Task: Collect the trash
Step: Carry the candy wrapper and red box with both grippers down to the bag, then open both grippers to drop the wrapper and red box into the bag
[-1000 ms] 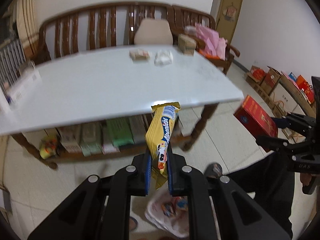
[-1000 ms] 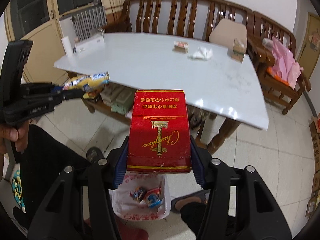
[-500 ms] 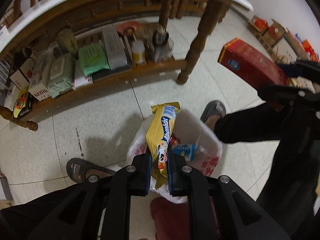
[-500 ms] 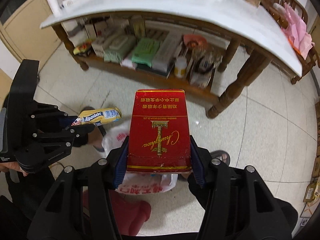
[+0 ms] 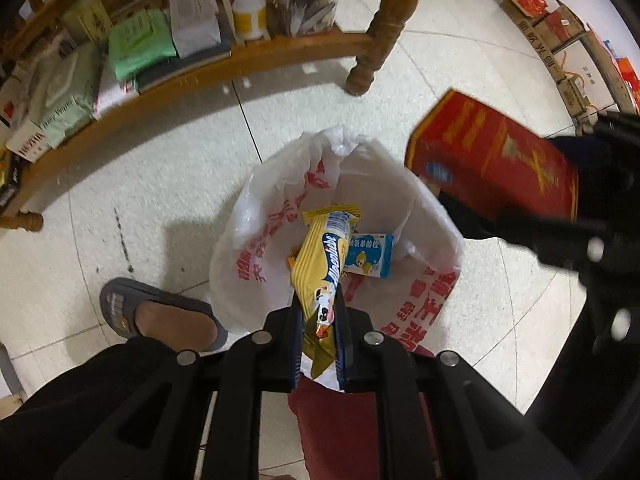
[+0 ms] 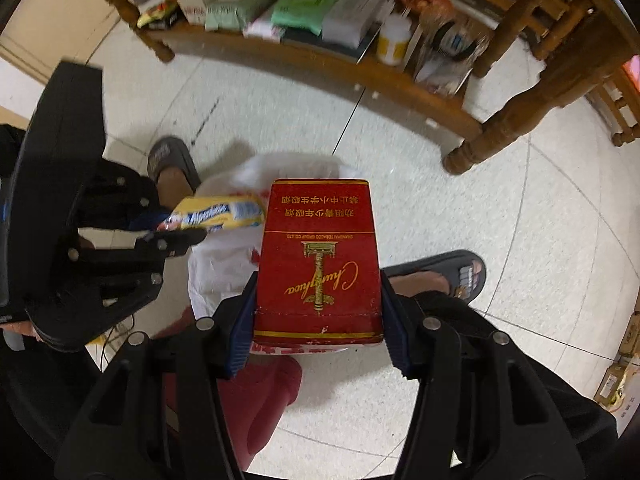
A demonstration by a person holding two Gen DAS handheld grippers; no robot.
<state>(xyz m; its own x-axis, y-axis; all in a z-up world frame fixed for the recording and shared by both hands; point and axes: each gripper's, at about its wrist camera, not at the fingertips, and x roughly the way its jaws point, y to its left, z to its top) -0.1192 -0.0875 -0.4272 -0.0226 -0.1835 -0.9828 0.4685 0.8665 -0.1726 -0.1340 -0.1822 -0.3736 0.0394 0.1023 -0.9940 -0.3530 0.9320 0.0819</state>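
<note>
My left gripper (image 5: 318, 312) is shut on a yellow snack wrapper (image 5: 324, 256) and holds it over the open mouth of a white plastic bag (image 5: 260, 240) with red print on the floor. A small blue packet (image 5: 368, 255) lies inside the bag. My right gripper (image 6: 318, 300) is shut on a red carton (image 6: 318, 256) and holds it above the same bag (image 6: 216, 264). The red carton also shows in the left wrist view (image 5: 492, 164), at the bag's right rim. The left gripper with the wrapper (image 6: 216, 216) shows at the left of the right wrist view.
A wooden table's lower shelf (image 5: 256, 60) full of packets and a bottle runs along the top, with a turned leg (image 5: 376, 40) near the bag. The person's slippered feet (image 5: 160, 312) (image 6: 440, 276) stand either side of the bag. Cardboard boxes (image 5: 560, 32) sit far right.
Both grippers have swung down from the table top towards the floor and closed in over the bag. The wrapper and the red carton stay gripped.
</note>
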